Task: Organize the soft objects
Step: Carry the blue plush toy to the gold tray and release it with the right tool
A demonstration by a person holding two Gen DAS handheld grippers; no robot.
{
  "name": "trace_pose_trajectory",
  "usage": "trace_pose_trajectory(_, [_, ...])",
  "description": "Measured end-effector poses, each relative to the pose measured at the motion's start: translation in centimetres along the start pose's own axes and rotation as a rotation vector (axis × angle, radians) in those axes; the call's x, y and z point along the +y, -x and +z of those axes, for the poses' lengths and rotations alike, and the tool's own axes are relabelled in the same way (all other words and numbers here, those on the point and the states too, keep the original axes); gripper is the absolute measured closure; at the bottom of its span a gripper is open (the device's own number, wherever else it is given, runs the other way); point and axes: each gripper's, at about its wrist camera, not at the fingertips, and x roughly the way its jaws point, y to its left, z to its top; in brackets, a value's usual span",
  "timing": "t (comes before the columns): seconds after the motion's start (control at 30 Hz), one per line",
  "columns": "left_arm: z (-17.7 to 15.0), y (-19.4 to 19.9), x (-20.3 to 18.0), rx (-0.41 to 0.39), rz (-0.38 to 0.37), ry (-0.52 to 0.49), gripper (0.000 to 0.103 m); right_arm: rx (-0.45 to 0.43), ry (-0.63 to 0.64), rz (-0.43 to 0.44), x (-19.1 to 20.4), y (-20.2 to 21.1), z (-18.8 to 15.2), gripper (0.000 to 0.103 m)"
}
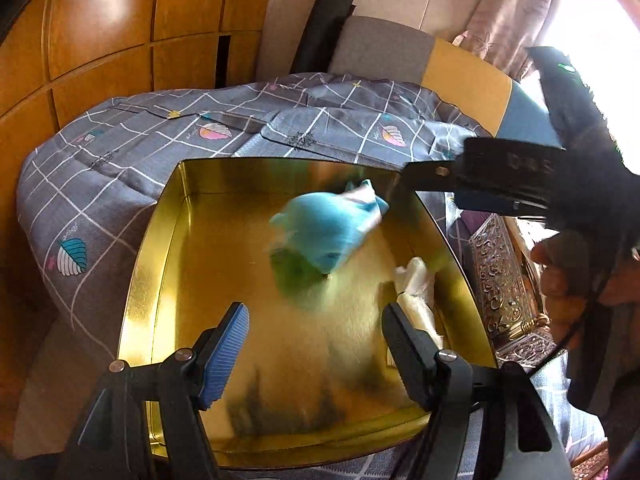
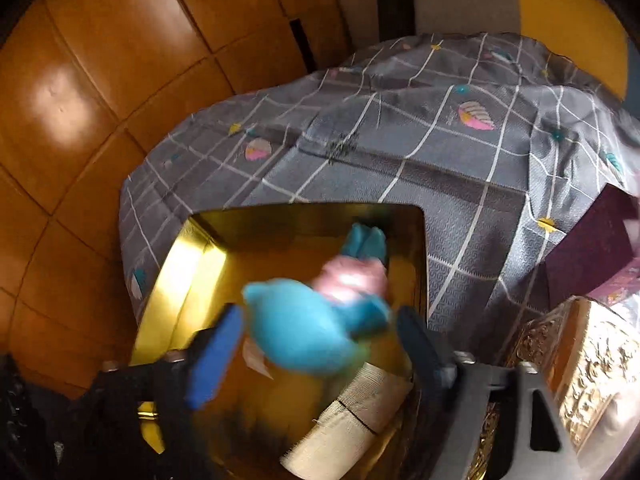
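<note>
Toy: as it blurs between your right tool's pads, the blue plush toy (image 2: 304, 340) hangs untouched over the gold tin (image 1: 160, 248).
Right tool (image 2: 320, 344): released, jaws wide.
Left tool (image 1: 316, 344): released, empty, above the tin.
Tin: resting on the grey patterned bedspread (image 1: 100, 184).

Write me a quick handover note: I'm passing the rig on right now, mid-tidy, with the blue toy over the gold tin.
Left gripper: open, empty, hanging over the near end of the gold tin.
Right gripper: jaws wide, pads clear of the blue plush toy, so it counts as let go.
Toy: blurred, inside the tin's outline; left view shows it above the tin floor, not settled.
Also in the tin: a pale wrapped bundle by its right wall.
Done: toy delivered to the tin.
Left: confirm it has landed; no other soft items are visible on the bedspread.
</note>
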Motion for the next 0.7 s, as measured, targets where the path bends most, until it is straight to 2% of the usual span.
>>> trace_pose_trajectory(0.57, [-0.2, 1.5, -3.0, -0.023, 0.002, -0.077, 0.033, -0.233, 0.079, -0.229, -1.0, 8.9, -5.3, 0.021])
trace_pose_trajectory(0.7, [-0.2, 2.0, -3.8, -0.032, -0.005, -0.096, 0.033, -0.300, 0.082, -0.285, -1.7, 11.3, -6.6, 0.018])
